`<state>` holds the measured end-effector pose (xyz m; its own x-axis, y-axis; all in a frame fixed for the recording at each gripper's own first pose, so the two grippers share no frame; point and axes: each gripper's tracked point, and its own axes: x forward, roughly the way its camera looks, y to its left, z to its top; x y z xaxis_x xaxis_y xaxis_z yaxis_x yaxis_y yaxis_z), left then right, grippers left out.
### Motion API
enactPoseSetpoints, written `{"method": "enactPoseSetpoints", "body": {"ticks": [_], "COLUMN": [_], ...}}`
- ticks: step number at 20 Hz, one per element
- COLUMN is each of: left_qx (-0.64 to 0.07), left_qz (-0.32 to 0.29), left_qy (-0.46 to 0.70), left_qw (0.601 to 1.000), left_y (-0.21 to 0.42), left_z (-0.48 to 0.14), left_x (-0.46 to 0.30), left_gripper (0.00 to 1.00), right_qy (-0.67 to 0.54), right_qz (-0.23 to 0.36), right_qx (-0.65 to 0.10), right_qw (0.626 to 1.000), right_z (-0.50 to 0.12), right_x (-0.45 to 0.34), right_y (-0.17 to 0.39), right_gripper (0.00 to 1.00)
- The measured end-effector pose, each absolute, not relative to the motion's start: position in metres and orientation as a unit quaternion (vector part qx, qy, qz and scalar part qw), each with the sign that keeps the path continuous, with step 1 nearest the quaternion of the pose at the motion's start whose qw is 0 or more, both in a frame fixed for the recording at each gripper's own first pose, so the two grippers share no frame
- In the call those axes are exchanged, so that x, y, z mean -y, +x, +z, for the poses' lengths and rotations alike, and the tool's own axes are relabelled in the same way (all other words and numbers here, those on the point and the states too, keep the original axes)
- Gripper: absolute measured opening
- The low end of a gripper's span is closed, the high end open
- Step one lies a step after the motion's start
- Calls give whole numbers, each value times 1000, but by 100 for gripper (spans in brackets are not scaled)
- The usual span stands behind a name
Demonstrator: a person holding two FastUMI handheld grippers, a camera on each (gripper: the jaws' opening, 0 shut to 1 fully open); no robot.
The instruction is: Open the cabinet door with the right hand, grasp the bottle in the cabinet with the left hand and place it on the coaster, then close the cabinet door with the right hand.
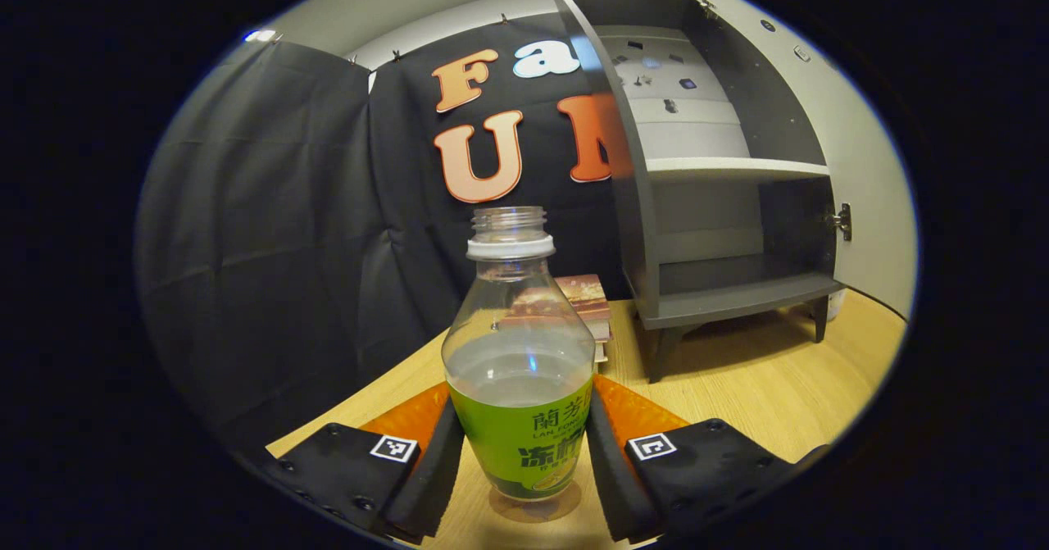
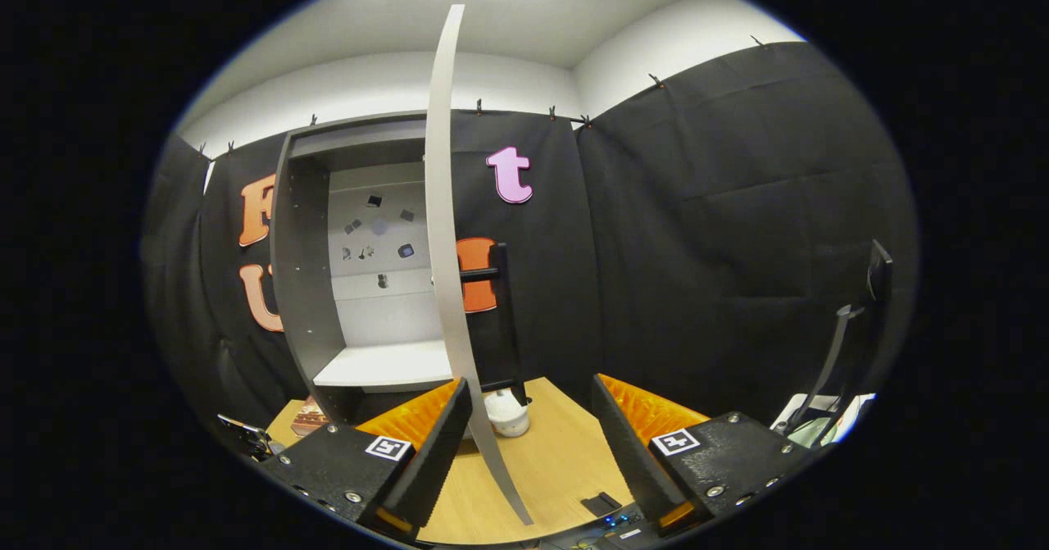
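Step in hand: carrying the bottle from the cabinet to the coaster, judging by the open door and the bottle held between the left fingers.
Bottle: the clear uncapped plastic bottle with a green label point(image 1: 518, 370) stands upright between the left gripper point(image 1: 519, 452) fingers, its base at or just above the light wooden bench point(image 1: 737, 386); which, I cannot tell.
Left fingers: the black pads sit tight against both sides of the label, gripping it.
Coaster: a brownish patterned flat piece point(image 1: 586, 300) lies on the bench behind the bottle, near the cabinet's foot; probably the coaster, though partly hidden.
Cabinet: the grey two-shelf cabinet point(image 1: 721, 206) stands open and looks bare inside.
Door: the pale grey cabinet door point(image 2: 447, 288) is swung out, seen edge-on between the right fingers.
Right fingers: the right gripper point(image 2: 529, 452) is spread wide, pressing on nothing.
Next move: the bottle probably needs setting squarely on the coaster and releasing; then the right gripper pushes the door shut.
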<state>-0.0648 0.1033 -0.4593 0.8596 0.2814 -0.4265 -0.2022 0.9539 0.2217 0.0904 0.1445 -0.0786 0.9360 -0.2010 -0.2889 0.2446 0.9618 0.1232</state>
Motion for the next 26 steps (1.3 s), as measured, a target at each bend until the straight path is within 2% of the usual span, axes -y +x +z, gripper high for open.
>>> {"method": "enactPoseSetpoints", "body": {"ticks": [8, 12, 17, 18, 26], "left_qx": [-271, -268, -319, -323, -309], "left_qz": [138, 133, 119, 117, 117], "left_qy": [45, 43, 16, 20, 51], "left_qw": [952, 953, 940, 939, 942], "left_y": [-83, -84, -97, -99, -122], "left_z": [-505, -502, -518, -516, -461], "left_x": [-111, -108, -105, -105, -105], "left_gripper": [79, 79, 87, 91, 91], "right_qy": [33, 40, 38, 39, 30], "right_qz": [-121, -117, -108, -103, -88], "right_qx": [-136, -136, -138, -140, -122], "right_qw": [983, 983, 984, 984, 988], "right_z": [-66, -67, -72, -73, -75], "right_x": [-144, -145, -145, -146, -108], "right_y": [85, 85, 87, 88, 92], "right_gripper": [91, 91, 91, 92, 92]}}
